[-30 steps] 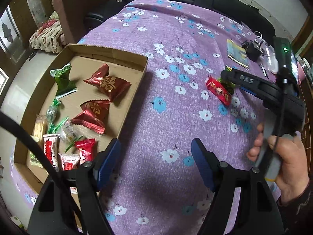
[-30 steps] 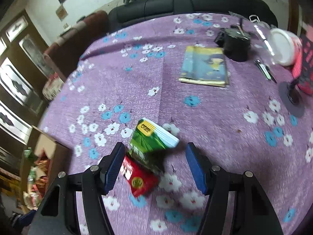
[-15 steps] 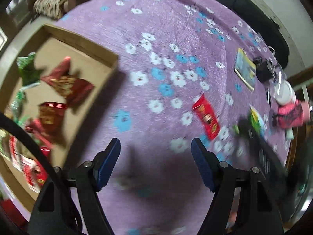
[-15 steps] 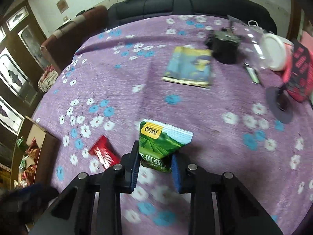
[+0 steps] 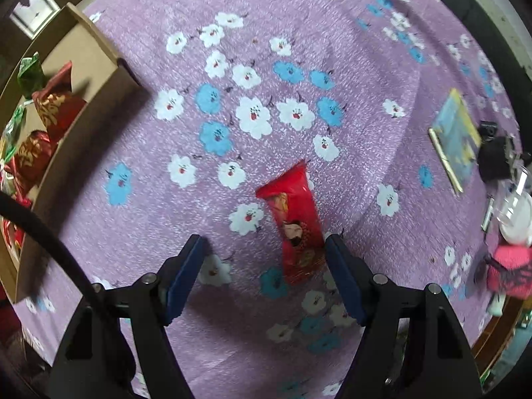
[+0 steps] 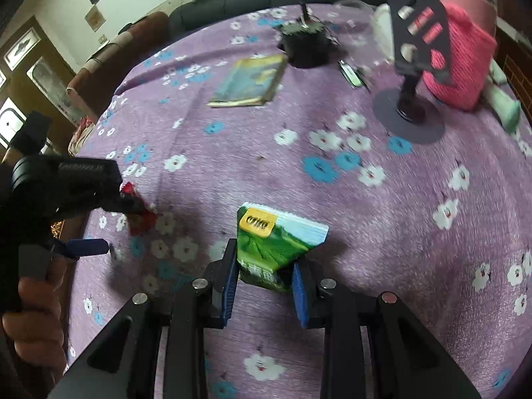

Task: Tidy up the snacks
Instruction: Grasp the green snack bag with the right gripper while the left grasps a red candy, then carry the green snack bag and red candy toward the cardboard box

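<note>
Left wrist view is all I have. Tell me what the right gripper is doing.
Observer: The right gripper is shut on a green snack packet.
Operator: Report whether that packet is off the cloth.
Observer: I cannot tell; its lower end is hidden between the fingers.
Operator: Say where my left gripper sits from there.
Observer: The left gripper is at the far left, open, with the red snack packet between its fingers.
Operator: Describe what stands behind the green packet.
Observer: A black phone stand, with a pink knitted sleeve just behind it.
</note>
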{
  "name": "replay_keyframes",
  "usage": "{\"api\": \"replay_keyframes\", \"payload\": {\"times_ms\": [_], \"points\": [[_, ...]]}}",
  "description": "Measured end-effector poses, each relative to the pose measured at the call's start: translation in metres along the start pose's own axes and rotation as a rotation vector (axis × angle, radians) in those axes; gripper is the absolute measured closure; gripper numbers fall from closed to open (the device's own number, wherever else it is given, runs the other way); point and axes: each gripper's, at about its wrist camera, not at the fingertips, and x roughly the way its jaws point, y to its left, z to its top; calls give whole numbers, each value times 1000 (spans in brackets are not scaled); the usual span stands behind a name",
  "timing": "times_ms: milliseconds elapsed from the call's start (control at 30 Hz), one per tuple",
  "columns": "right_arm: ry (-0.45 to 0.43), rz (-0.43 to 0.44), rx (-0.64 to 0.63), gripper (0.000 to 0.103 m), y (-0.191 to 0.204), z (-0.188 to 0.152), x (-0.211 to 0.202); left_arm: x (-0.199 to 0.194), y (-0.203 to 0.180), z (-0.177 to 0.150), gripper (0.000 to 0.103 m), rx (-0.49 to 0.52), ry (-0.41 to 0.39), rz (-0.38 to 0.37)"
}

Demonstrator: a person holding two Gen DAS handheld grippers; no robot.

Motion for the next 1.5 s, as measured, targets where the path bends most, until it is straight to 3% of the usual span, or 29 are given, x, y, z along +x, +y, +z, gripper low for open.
{"api": "replay_keyframes", "payload": {"times_ms": [167, 200, 267, 333, 600, 867, 1000, 1167, 1233, 1367, 1500], "points": [[-1, 19, 13, 74, -6, -2, -3, 3, -12, 2, 28, -1, -20, 64], [-1, 18, 10, 74, -6, -3, -3, 2, -12, 2, 33, -4, -27, 62], [-1, 19, 11, 73, -6, -4, -3, -1, -13, 1, 48, 20, -45, 61], [-3, 19, 13, 73, -8, -2, -1, -5, -17, 1, 84, 60, -59, 59], [-21, -4, 4, 73, -4, -9, -4, -8, -24, 1, 84, 135, -75, 22], [-89, -36, 3, 75, 2, -21, -20, -12, 27, -19, 84, 282, -161, 36], [-74, -60, -17, 75, 8, -28, -21, -13, 52, -33, 84, 349, -200, 47], [-70, -26, 160, 72, -4, -23, -13, -10, 69, -42, 84, 389, -208, 52], [-75, -19, 269, 65, -9, -19, -9, -14, 68, -43, 84, 389, -198, 46], [-88, -87, 337, 59, -4, -9, -4, -14, 66, -37, 84, 390, -185, 38], [-48, -234, 238, 63, 15, 0, 5, -11, 66, -33, 83, 403, -174, 23]]}}
